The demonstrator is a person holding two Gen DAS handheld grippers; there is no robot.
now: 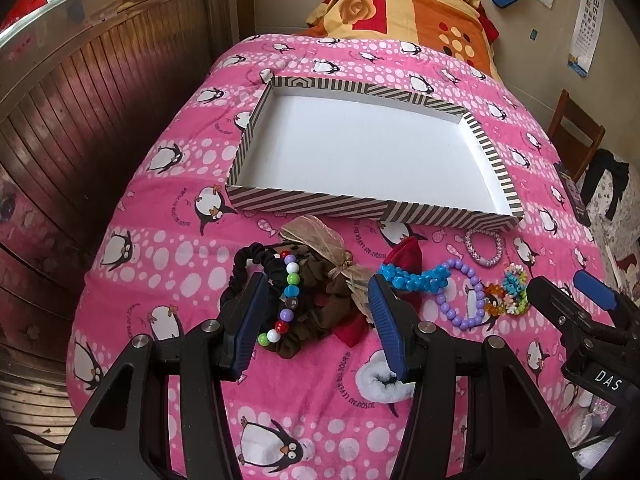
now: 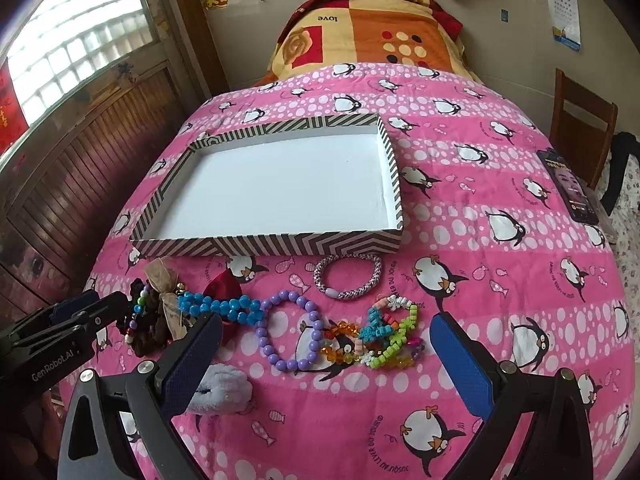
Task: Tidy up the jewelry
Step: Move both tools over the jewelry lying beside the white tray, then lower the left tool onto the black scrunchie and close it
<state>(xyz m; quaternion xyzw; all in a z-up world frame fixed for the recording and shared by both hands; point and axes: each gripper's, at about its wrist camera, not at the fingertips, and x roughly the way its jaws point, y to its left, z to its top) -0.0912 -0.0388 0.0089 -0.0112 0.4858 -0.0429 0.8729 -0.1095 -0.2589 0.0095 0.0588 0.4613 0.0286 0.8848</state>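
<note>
An empty striped tray (image 1: pixel 496 164) (image 2: pixel 276 246) with a white floor lies on the pink penguin bedspread. In front of it lies a row of jewelry: a multicolour bead bracelet (image 1: pixel 289 292) on a brown scrunchie (image 1: pixel 316 312), a blue bead bracelet (image 1: pixel 416 278) (image 2: pixel 218 306), a purple bead bracelet (image 1: pixel 460 296) (image 2: pixel 292 330), a woven pink bangle (image 1: pixel 484 247) (image 2: pixel 348 276) and a colourful bead cluster (image 1: pixel 508 290) (image 2: pixel 384 338). My left gripper (image 1: pixel 318 286) is open, hovering over the scrunchie pile. My right gripper (image 2: pixel 326 326) is open, straddling the purple bracelet and bead cluster.
A white fluffy scrunchie (image 2: pixel 222 390) (image 1: pixel 386 378) lies near the front. A phone (image 2: pixel 568 186) rests at the bed's right edge. A folded orange blanket (image 2: pixel 372 36) sits at the far end. A wooden wall panel (image 1: pixel 80 120) runs on the left; a chair (image 2: pixel 580 128) stands on the right.
</note>
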